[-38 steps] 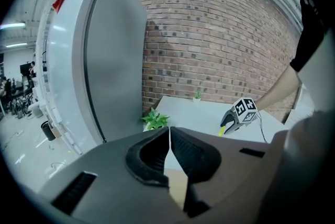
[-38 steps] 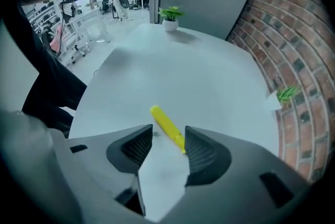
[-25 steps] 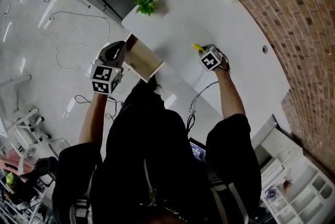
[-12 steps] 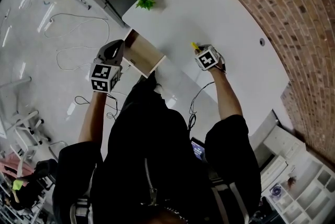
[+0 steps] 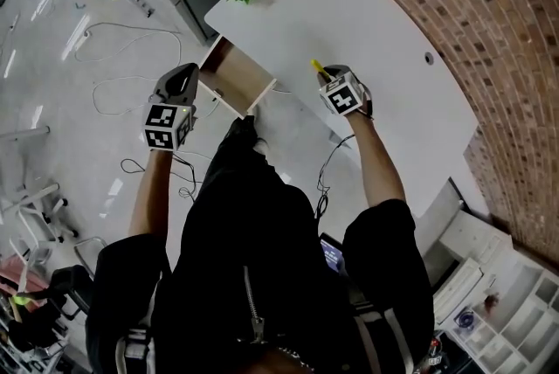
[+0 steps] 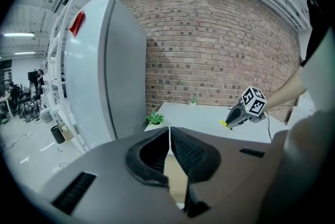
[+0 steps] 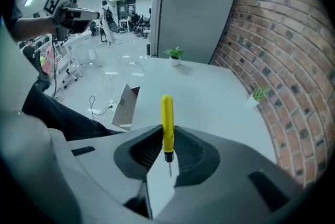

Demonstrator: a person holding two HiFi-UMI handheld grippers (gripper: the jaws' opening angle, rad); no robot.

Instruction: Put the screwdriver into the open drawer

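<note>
Soft, even light falls on the white table (image 5: 367,40) in the head view. Left of it the glossy floor (image 5: 52,58) throws back pale glare, and below it my dark clothing (image 5: 253,276) swallows nearly all detail. Both gripper views are round fisheye pictures with black corners, and the brick wall (image 6: 209,45) behind the table bows. Far left of the table, strip lights (image 6: 15,34) glow. My left gripper (image 6: 169,136) sits in shade; my right gripper (image 7: 166,139) is lit paler.

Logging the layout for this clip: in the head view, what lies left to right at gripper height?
left gripper → open drawer → screwdriver in the right gripper, whose jaws have just been closing on it → small hole in the table → brick wall
</note>
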